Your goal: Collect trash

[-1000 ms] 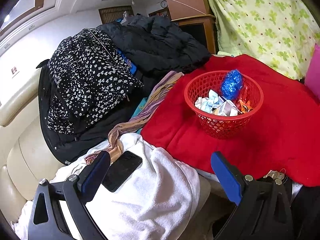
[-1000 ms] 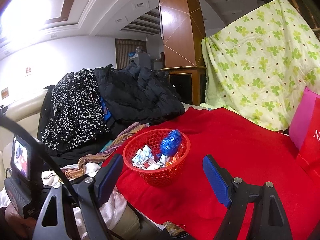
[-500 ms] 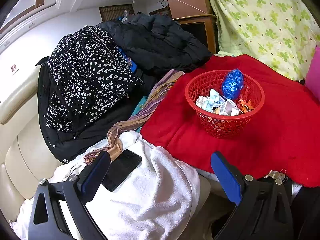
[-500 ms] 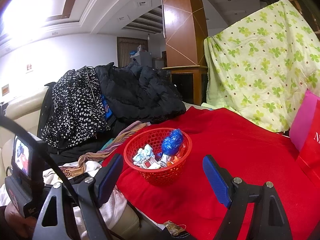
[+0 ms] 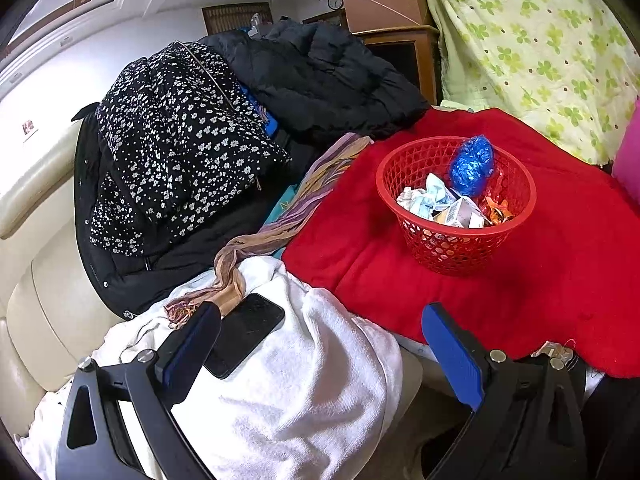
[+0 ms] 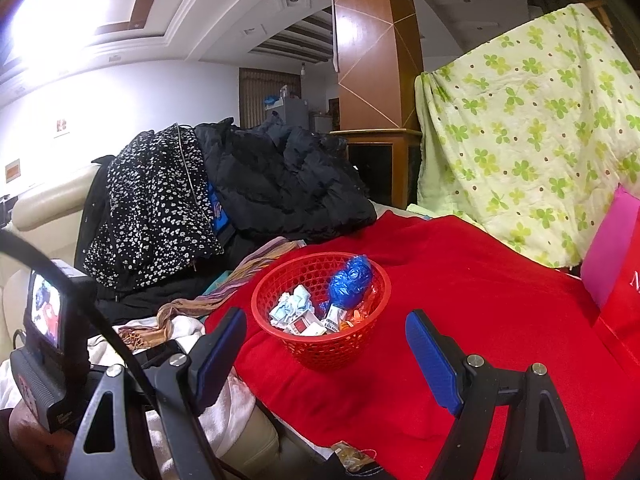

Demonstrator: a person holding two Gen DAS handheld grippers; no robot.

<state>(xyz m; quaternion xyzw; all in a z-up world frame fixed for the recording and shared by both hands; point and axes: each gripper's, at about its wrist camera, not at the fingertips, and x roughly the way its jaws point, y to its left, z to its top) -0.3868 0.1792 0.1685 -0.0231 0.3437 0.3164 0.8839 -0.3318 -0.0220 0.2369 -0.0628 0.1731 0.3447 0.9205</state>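
Note:
A red mesh basket stands on a red blanket. It holds a crumpled blue bag, crumpled paper, a small carton and orange wrappers. It also shows in the right wrist view with the blue bag. My left gripper is open and empty, low over a white towel, well short of the basket. My right gripper is open and empty, just in front of the basket. A small wrapper lies at the blanket's near edge.
A black phone lies on the white towel. A striped scarf, a floral garment and a black jacket are piled on a cream sofa. A green clover sheet hangs behind. Pink and red bags stand right.
Both views have shifted only slightly. Both grippers stay open and empty, and the basket has not moved.

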